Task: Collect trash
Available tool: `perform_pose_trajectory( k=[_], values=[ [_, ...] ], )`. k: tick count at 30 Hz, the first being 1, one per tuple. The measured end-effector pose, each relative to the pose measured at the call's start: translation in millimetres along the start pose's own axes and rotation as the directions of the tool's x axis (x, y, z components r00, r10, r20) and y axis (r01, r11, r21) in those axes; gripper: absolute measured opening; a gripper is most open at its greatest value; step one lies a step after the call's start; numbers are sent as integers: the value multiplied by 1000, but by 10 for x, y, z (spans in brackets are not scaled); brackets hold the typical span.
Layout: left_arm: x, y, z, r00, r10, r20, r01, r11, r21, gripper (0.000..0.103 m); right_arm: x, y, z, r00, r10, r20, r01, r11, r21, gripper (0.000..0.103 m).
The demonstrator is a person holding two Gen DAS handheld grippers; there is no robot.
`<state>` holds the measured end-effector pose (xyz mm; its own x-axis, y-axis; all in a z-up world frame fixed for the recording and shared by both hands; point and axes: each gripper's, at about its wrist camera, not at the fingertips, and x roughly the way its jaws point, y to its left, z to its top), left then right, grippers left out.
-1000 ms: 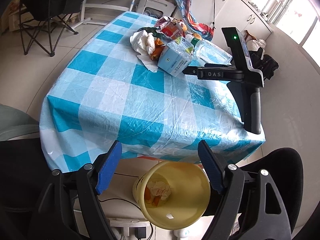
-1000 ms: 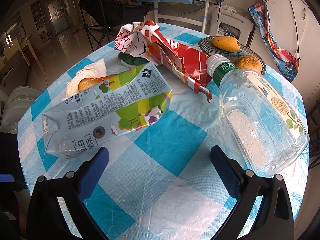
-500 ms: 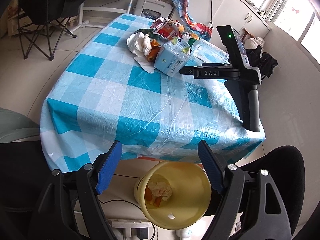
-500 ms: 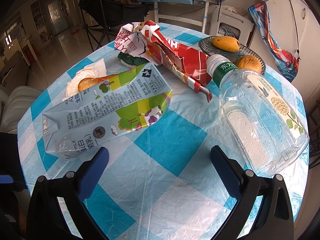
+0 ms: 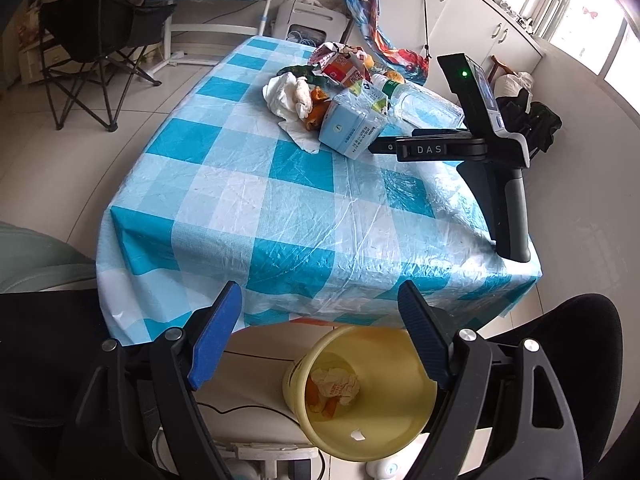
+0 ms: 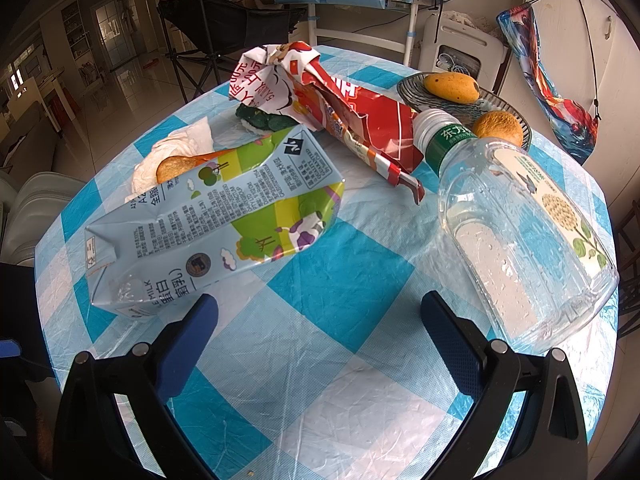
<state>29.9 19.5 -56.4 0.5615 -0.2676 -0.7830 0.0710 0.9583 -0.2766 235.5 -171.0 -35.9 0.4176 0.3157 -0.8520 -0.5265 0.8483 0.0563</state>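
My left gripper (image 5: 320, 320) hangs over a yellow bin (image 5: 360, 396) on the floor at the table's near edge; its jaws are opening with nothing between them. Crumpled paper (image 5: 336, 386) and orange scraps lie in the bin. My right gripper (image 6: 320, 320) is open low over the checked tablecloth (image 6: 340, 280), empty. Just beyond its left finger lies a dented milk carton (image 6: 224, 224); beyond its right finger lies a clear bottle (image 6: 520, 232). Behind them lie a red wrapper (image 6: 344, 108) and a crumpled tissue (image 6: 176, 152). The left wrist view shows the right gripper's body (image 5: 472, 148) beside the carton (image 5: 352, 126).
A dark plate (image 6: 412, 88) with a mango (image 6: 450, 86) and an orange fruit (image 6: 498, 128) stands at the table's far side. A black office chair (image 5: 580, 320) is right of the bin. A folding chair (image 5: 92, 32) and a desk stand beyond the table.
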Motion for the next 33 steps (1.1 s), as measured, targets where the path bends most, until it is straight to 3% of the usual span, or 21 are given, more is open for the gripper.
perform_pose_trajectory(
  k=[17, 25, 33],
  values=[
    [136, -5, 39, 997, 82, -5, -82, 997, -3, 79, 4, -2, 4, 1000, 0, -1, 0, 1000, 0, 97],
    [209, 107, 642, 993, 119, 25, -117, 990, -83, 79, -2, 1, -2, 1000, 1, -1, -1, 1000, 0, 97],
    [682, 291, 1426, 980, 199, 17, -195, 971, -136, 79, 3, 1, 3, 1000, 0, -1, 0, 1000, 0, 97]
  ],
)
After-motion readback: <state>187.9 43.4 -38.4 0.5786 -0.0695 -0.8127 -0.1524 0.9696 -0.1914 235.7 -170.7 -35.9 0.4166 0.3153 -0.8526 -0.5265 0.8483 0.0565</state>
